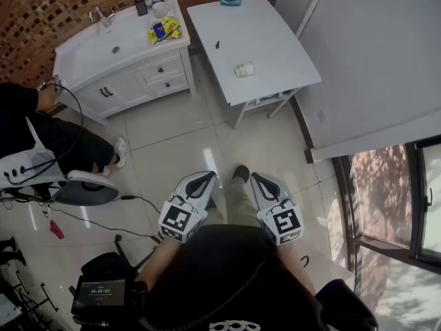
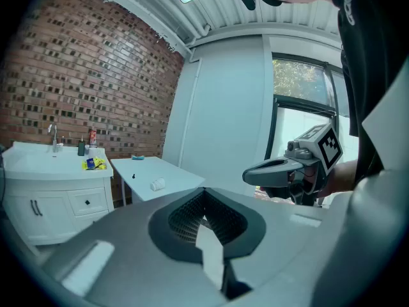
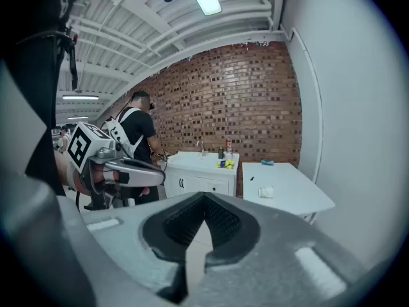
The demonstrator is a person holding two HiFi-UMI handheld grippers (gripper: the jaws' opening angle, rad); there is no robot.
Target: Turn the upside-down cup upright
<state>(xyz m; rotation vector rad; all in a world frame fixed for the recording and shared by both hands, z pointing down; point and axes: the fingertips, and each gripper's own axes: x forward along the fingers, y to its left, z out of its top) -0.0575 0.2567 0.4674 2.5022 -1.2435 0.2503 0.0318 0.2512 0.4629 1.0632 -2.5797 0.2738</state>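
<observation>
A small white cup (image 1: pixel 244 69) rests on the white table (image 1: pixel 262 33) across the room, near its front edge; it is too small to tell which way it faces. The same cup (image 2: pixel 157 184) shows far off in the left gripper view, and as a small cup (image 3: pixel 266 191) in the right gripper view. My left gripper (image 1: pixel 207 176) and right gripper (image 1: pixel 256 176) are held side by side close to my body over the tiled floor, far from the table. Both point toward the table, tips together, nothing between the jaws.
A white sink cabinet (image 1: pixel 117 54) with bottles and a yellow packet (image 1: pixel 164 29) stands left of the table. A seated person (image 1: pixel 48 133) and a chair (image 1: pixel 86 188) are at the left, with cables (image 1: pixel 103 223) on the floor. A wall and window (image 1: pixel 393 205) bound the right.
</observation>
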